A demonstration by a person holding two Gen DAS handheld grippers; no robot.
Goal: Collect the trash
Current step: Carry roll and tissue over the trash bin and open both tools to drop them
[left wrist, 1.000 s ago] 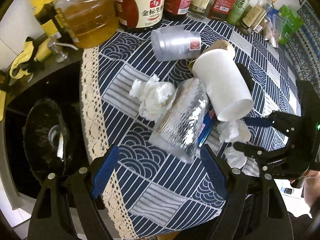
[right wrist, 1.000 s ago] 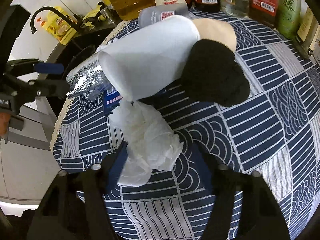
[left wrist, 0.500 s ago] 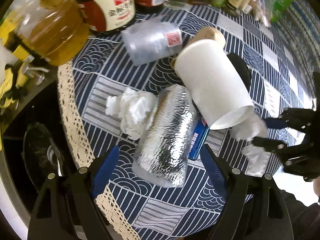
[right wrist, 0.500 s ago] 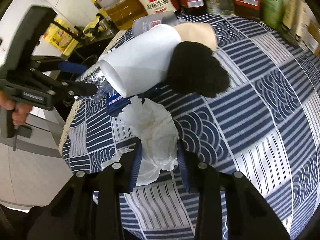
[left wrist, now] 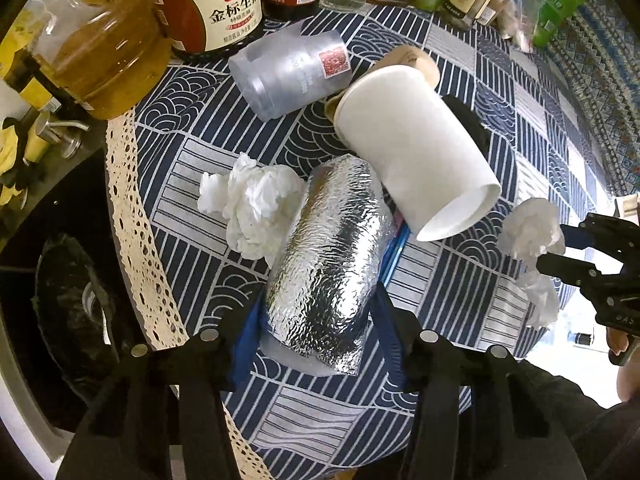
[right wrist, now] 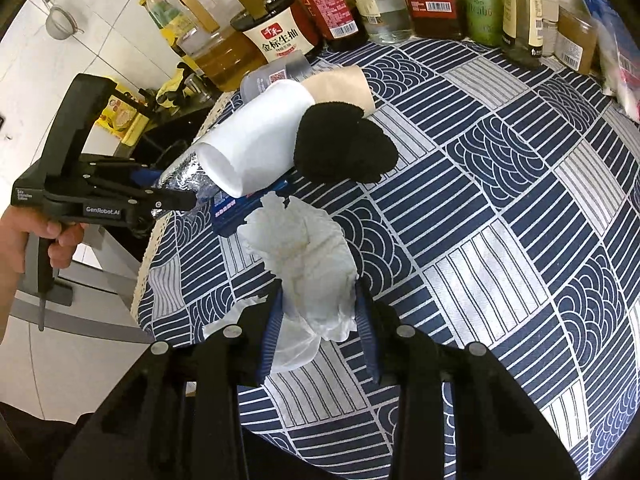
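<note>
Foil roll (left wrist: 332, 260) pinched by left gripper (left wrist: 316, 320) — right gripper (right wrist: 318, 320) clamps one of two tissue wads (right wrist: 308, 264).

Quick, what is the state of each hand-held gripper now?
Left hand-held gripper: closed on the foil roll.
Right hand-held gripper: closed on the crumpled tissue.

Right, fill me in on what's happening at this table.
A person is clearing trash off the patterned tablecloth with two handheld grippers. The left gripper is shut on the foil-wrapped cup, which lies on its side. The right gripper is shut on a crumpled white tissue. A white paper cup, a clear plastic cup and another tissue wad lie on the cloth.
</note>
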